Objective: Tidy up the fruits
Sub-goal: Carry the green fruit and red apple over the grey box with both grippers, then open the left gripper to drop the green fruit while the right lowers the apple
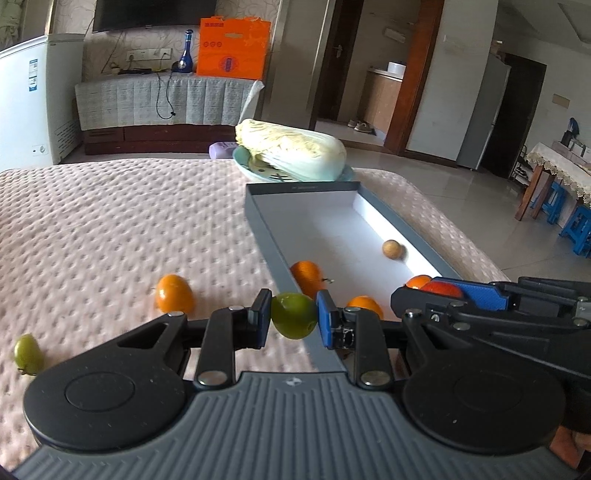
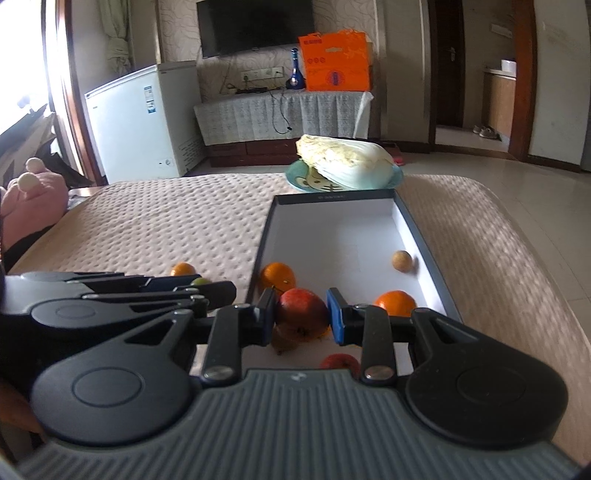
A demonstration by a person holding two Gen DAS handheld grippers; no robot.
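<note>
Carrying: two fruits toward the long grey cardboard box with white floor (image 1: 373,212) on the pink dimpled bedspread (image 1: 110,229).
Left gripper (image 1: 294,316): my jaws pinch a round green fruit (image 1: 294,314) over the box's near corner.
Right gripper (image 2: 302,314): my jaws clamp a red apple (image 2: 302,308) above the box floor.
Next: lower each, then release among the oranges (image 2: 395,302).
Still loose: orange fruit (image 1: 174,294), small green fruit (image 1: 27,353).
Writing: orange carton's (image 1: 232,48) print unreadable.

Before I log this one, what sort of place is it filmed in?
Most likely the living room of a home: a wall-mounted television over a cloth-draped cabinet, a white chest freezer beside it, and a padded table cover where the fruit lies.
</note>
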